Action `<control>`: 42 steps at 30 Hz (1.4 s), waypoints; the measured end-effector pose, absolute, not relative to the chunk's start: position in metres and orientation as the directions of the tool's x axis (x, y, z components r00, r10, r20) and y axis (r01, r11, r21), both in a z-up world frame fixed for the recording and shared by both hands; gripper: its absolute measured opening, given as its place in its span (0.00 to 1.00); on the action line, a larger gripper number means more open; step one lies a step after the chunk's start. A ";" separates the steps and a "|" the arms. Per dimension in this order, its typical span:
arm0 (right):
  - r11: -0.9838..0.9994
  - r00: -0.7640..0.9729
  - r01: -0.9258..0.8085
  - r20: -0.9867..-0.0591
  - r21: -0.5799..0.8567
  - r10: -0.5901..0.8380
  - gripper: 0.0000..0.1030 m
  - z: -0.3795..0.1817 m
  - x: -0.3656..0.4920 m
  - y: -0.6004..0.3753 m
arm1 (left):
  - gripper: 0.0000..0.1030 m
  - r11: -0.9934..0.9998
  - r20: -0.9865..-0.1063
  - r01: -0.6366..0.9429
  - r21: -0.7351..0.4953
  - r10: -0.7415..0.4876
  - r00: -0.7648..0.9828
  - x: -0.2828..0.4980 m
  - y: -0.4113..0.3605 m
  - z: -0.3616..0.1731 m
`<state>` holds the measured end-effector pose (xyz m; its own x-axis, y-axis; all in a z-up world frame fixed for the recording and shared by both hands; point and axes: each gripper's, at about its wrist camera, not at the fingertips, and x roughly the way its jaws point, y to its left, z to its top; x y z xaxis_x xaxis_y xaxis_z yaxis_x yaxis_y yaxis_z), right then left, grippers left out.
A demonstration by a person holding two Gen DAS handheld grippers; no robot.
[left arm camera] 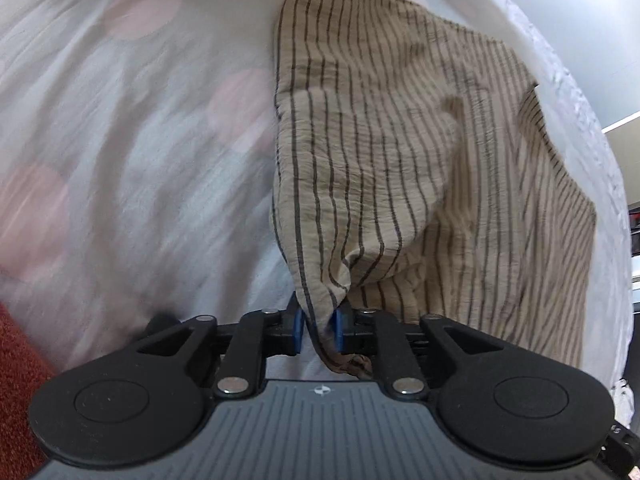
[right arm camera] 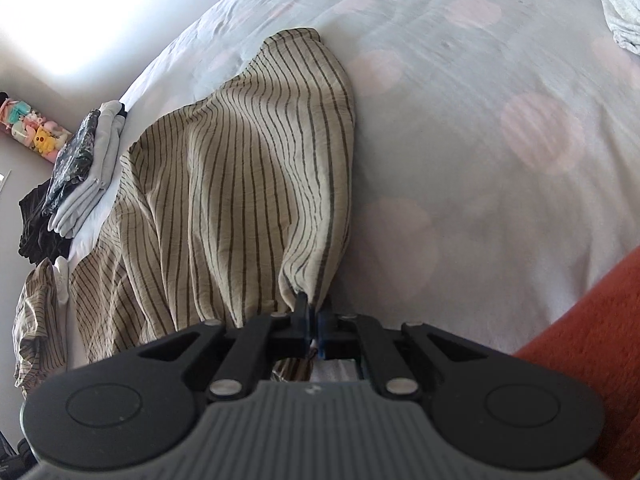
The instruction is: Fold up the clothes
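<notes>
A beige garment with thin dark stripes [left arm camera: 400, 140] lies on a bed, drawn up in a tent toward each gripper. In the left wrist view my left gripper [left arm camera: 318, 330] has a bunched corner of the garment between its blue pads [left arm camera: 341, 330], and the cloth hangs down behind the jaws. In the right wrist view the same striped garment [right arm camera: 240, 160] rises to my right gripper [right arm camera: 314, 322], whose pads are pinched tight on another corner. The rest of the cloth trails off toward the edge of the bed.
The white bedsheet with pale pink dots [right arm camera: 480, 120] stretches wide beside the garment. A stack of folded clothes [right arm camera: 86, 168] sits at the bed's edge, with dark clothes below it. A grey garment [right arm camera: 620, 8] lies far off. A red-orange fabric [right arm camera: 592, 320] is close by.
</notes>
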<state>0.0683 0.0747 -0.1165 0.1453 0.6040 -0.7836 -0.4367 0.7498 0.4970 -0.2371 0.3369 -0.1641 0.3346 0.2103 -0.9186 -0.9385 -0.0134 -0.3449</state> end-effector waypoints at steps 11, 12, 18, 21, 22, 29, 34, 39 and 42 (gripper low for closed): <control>0.735 0.148 -0.445 -0.767 0.512 0.624 0.05 -0.110 0.064 0.082 | 0.35 0.126 -0.872 -0.952 -0.279 0.381 0.307 -0.231 0.341 -0.112; 0.734 0.148 -0.442 -0.766 0.515 0.626 0.05 -0.109 0.064 0.082 | 0.37 0.143 -0.867 -0.952 -0.269 0.395 0.305 -0.229 0.343 -0.109; 0.727 0.179 -0.498 -0.764 0.473 0.620 0.05 -0.094 0.056 0.100 | 0.37 0.262 -0.864 -0.930 -0.257 0.369 0.343 -0.223 0.357 -0.115; 0.697 0.195 -0.572 -0.754 0.432 0.627 0.05 -0.079 0.046 0.121 | 0.37 0.266 -0.856 -0.913 -0.308 0.341 0.388 -0.226 0.367 -0.123; 0.680 0.195 -0.602 -0.749 0.419 0.634 0.05 -0.074 0.040 0.130 | 0.37 0.263 -0.853 -0.909 -0.323 0.334 0.400 -0.228 0.370 -0.124; 0.485 0.111 -0.813 -0.732 0.321 0.672 0.04 -0.050 -0.015 0.199 | 0.35 0.295 -0.823 -0.860 -0.416 0.281 0.494 -0.247 0.390 -0.135; 0.331 -0.039 -0.882 -0.753 0.334 0.657 0.04 -0.054 -0.062 0.235 | 0.35 0.284 -0.792 -0.821 -0.495 0.241 0.561 -0.260 0.392 -0.152; 0.220 -0.147 -0.914 -0.783 0.341 0.604 0.04 -0.067 -0.107 0.253 | 0.35 0.299 -0.753 -0.789 -0.536 0.253 0.607 -0.264 0.394 -0.150; 0.163 -0.202 -0.925 -0.809 0.342 0.553 0.04 -0.082 -0.133 0.256 | 0.35 0.291 -0.746 -0.785 -0.547 0.256 0.615 -0.265 0.397 -0.151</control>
<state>-0.1325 0.2562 -0.0823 -0.2017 0.5528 -0.8086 -0.9252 0.1634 0.3425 -0.2650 0.3970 -0.1509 0.6148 0.2558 -0.7460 -0.7849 0.2908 -0.5471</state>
